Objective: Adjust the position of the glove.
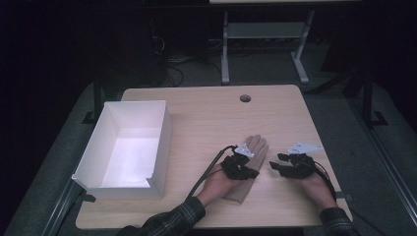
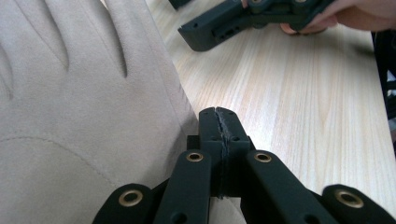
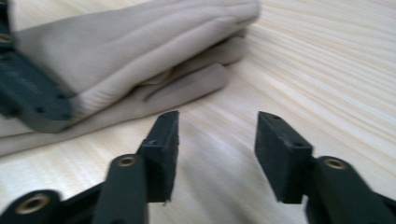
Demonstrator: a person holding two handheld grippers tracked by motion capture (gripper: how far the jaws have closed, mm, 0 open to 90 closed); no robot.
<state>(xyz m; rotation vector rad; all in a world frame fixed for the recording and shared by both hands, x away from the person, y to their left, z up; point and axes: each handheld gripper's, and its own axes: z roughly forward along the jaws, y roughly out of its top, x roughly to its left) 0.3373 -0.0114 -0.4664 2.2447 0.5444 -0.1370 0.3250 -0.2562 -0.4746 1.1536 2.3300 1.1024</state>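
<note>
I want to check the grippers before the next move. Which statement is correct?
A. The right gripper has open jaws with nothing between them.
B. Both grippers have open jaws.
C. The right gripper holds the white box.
A: the right gripper shows a bare gap over the table, beside the beige glove.

Beige glove point(image 1: 253, 156), white box point(image 1: 129, 147), seemingly plaid sleeve point(image 1: 169, 221).
</note>
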